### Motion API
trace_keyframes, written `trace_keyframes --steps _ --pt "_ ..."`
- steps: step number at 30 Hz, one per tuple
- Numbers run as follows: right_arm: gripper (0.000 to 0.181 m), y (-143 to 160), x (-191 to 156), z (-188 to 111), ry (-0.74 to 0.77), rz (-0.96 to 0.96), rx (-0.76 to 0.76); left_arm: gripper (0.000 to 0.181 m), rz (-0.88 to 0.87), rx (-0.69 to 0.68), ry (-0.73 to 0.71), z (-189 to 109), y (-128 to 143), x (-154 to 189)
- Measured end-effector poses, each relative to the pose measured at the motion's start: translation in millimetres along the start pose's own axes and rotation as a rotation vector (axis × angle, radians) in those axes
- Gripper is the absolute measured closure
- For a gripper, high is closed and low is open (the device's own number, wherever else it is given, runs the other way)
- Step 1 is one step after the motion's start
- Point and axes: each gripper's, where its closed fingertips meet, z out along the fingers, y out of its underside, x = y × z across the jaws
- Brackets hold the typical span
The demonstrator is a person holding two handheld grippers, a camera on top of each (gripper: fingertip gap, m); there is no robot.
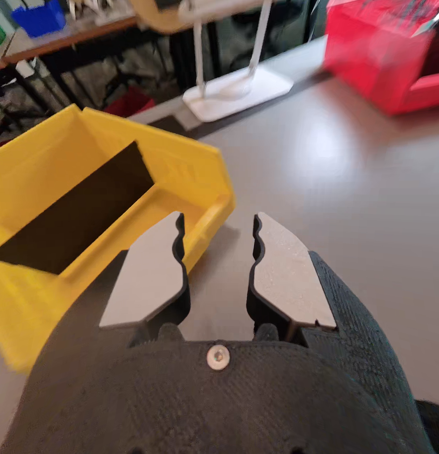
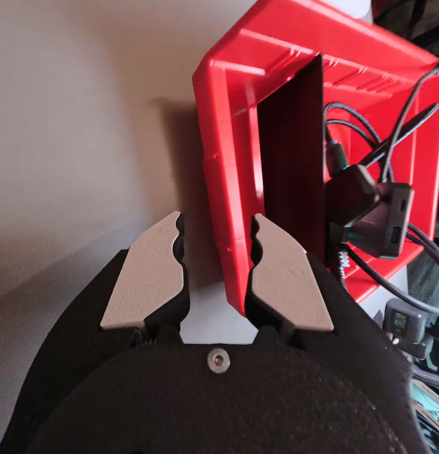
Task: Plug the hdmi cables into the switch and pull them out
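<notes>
In the right wrist view a black switch box (image 2: 383, 221) lies in the right compartment of a red bin (image 2: 228, 172), with several black braided cables (image 2: 361, 132) coiled around it and some plugs at its edges. A dark divider (image 2: 294, 159) splits the bin. My right gripper (image 2: 217, 218) is open and empty, its fingers astride the bin's near left wall. My left gripper (image 1: 218, 218) is open and empty, low over the grey table (image 1: 324, 196) by the corner of a yellow bin (image 1: 189, 172). The red bin also shows in the left wrist view (image 1: 380, 61), far right.
The yellow bin holds a dark divider (image 1: 78, 208) and looks empty otherwise. A white stand base (image 1: 238, 98) sits at the table's far edge. Benches with a blue bin (image 1: 39, 17) lie beyond. A small dark device (image 2: 402, 324) sits by the red bin. The grippers' ends are close to 45 centimetres from one another.
</notes>
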Motion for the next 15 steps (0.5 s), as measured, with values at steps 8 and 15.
trace_keyframes --steps 8,15 --pt "0.135 4.2 -1.5 35.6 -0.06 -0.144 -0.177 0.112 0.385 -0.511 -0.055 37.0 72.2 -40.3" --pt "0.15 -7.9 -0.7 44.7 -0.037 -0.264 -0.191 0.149 0.604 -0.543 0.032 59.6 80.4 -31.4"
